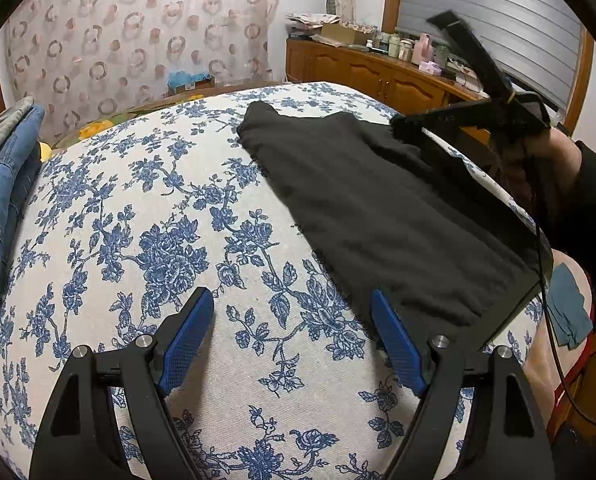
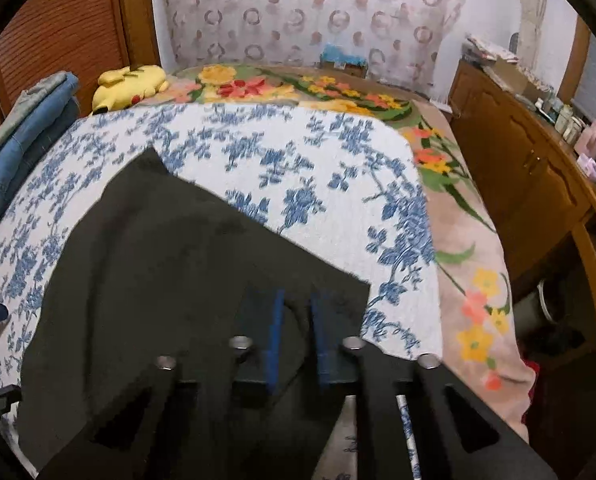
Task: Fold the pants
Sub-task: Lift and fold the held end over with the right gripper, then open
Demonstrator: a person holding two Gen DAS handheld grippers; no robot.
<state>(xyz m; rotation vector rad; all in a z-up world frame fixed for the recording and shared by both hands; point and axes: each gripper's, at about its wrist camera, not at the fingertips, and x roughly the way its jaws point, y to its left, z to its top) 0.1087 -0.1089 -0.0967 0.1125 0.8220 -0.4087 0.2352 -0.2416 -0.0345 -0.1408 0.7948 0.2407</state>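
Black pants lie folded flat on a white cloth with blue flowers spread over the bed. My left gripper is open above the cloth, its right pad at the pants' near left edge, and nothing is between its pads. At the pants' far right edge is my right gripper, held by a hand. In the right wrist view the right gripper sits low over the pants near their right corner. Its blue pads are close together, with dark cloth pinched between them.
Folded jeans are stacked at the left edge of the bed. A yellow plush toy lies at the back on a flowered blanket. A wooden cabinet with bottles runs along the right wall.
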